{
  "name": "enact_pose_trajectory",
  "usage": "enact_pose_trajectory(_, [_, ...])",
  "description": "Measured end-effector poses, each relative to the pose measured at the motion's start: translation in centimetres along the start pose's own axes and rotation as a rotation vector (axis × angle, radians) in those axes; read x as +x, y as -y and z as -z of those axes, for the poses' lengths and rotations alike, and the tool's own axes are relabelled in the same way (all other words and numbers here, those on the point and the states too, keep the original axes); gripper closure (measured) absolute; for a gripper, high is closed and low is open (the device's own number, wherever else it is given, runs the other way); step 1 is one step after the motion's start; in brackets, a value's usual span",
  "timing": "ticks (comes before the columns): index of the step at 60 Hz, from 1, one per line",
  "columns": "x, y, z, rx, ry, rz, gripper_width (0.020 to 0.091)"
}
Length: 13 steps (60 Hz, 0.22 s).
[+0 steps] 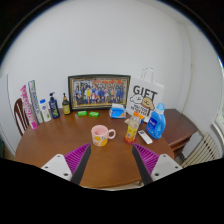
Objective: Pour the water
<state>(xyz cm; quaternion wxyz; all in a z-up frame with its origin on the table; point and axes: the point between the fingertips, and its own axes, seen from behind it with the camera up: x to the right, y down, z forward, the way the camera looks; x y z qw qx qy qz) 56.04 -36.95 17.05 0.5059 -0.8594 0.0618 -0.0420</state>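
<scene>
- The gripper [110, 162] has its jaws spread wide with nothing in them, the pink pads [77, 157] facing each other over bare table. My guess is it's held open like that to line up on something to grab before any pouring happens.
- Just ahead of the fingers, roughly centred between them, sits a pink mug [100, 135] on the round wooden table [50, 150]. It's upright with the handle on one side and looks like the likely thing to pour into, though I can't see whether there's anything in it.
- Just beside the mug is an orange bottle [131, 128] with a pale cap, standing upright. It could be the water source, but that's a guess.
- A blue bottle [156, 123] stands near it, in front of a white gift bag [146, 98].
- Farther back, a framed picture [98, 92] leans against the wall, probably just parked out of the way, with a few small bottles [52, 106] lined up beside it.
</scene>
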Motion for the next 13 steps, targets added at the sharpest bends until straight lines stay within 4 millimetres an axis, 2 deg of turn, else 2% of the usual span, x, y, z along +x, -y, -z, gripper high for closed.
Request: enact_pose_trajectory(13, [-0.81, 0.12, 0.48, 0.001, -0.020, 0.057, 0.0253])
